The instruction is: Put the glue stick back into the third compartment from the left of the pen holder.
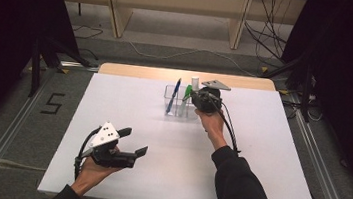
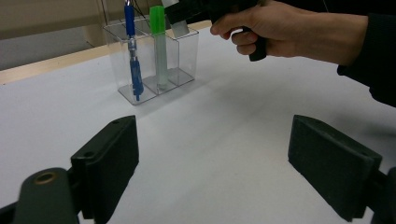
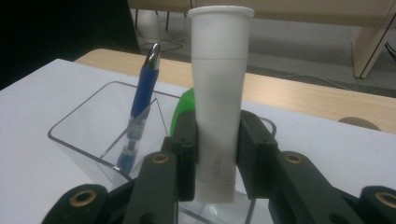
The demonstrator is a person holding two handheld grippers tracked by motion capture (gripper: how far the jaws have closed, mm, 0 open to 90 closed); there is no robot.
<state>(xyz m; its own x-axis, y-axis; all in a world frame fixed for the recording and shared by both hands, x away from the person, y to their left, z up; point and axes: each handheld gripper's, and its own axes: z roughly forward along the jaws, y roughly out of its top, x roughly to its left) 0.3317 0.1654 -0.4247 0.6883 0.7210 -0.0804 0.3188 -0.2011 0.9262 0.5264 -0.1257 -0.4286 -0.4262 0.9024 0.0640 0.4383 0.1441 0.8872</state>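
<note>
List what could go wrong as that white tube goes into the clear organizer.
1. The white tube is clamped low by the right gripper, so its tall top could tip.
2. The green marker leans close by; the tube may knock it.
3. The clear organizer looks light and could slide or topple if bumped.

A large dark "5" (image 1: 52,103) is marked on the grey floor (image 1: 20,127) left of the worktop (image 1: 129,99), seen in the high view. In the right gripper view, the white tube (image 3: 219,93) carries small grey lettering (image 3: 219,169) running along its length near the lower end; it looks like "glue", but it is too faint to read for certain. No other text, brand or number can be read.
</note>
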